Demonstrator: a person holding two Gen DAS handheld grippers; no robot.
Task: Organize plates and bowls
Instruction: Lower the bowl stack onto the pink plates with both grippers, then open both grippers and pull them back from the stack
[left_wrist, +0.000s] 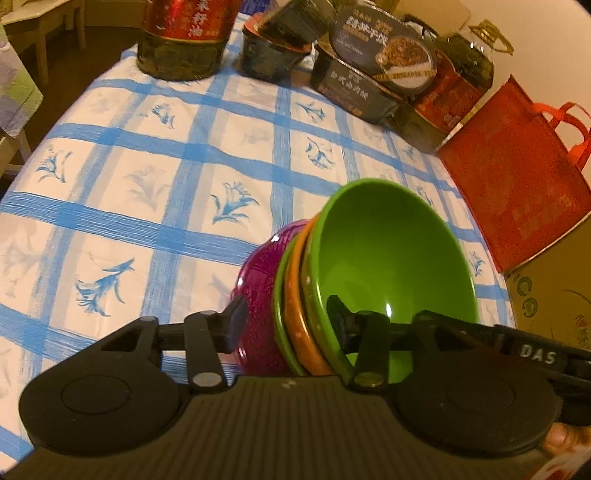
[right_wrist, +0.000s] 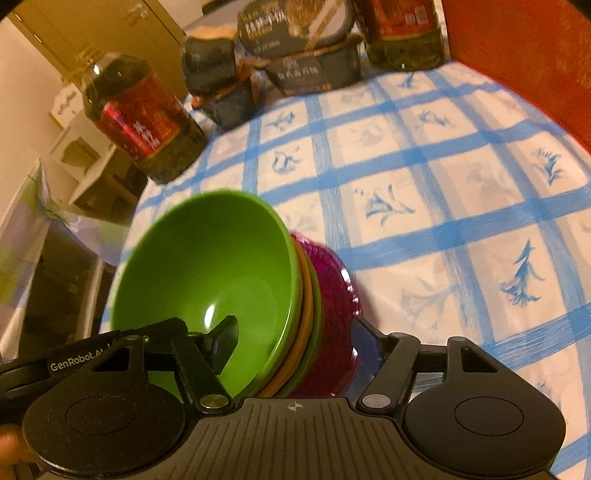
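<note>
A nested stack of bowls is held tilted above the blue-checked tablecloth (left_wrist: 147, 177). From the inside out it is a green bowl (left_wrist: 391, 251), an orange bowl (left_wrist: 299, 325), another green one and a purple glass bowl (left_wrist: 258, 291). My left gripper (left_wrist: 286, 317) is shut across the stack, one finger inside the green bowl and one on the purple bowl. In the right wrist view the same green bowl (right_wrist: 207, 258) and purple bowl (right_wrist: 334, 295) show, and my right gripper (right_wrist: 295, 343) is shut across the stack the same way.
At the table's far side stand oil bottles (left_wrist: 181, 37) (right_wrist: 140, 114), dark food boxes (left_wrist: 369, 66) (right_wrist: 310, 48) and a dark jar (right_wrist: 210, 66). A red bag (left_wrist: 517, 177) and a cardboard box (left_wrist: 554, 295) stand at the right edge. Furniture lies beyond the left edge.
</note>
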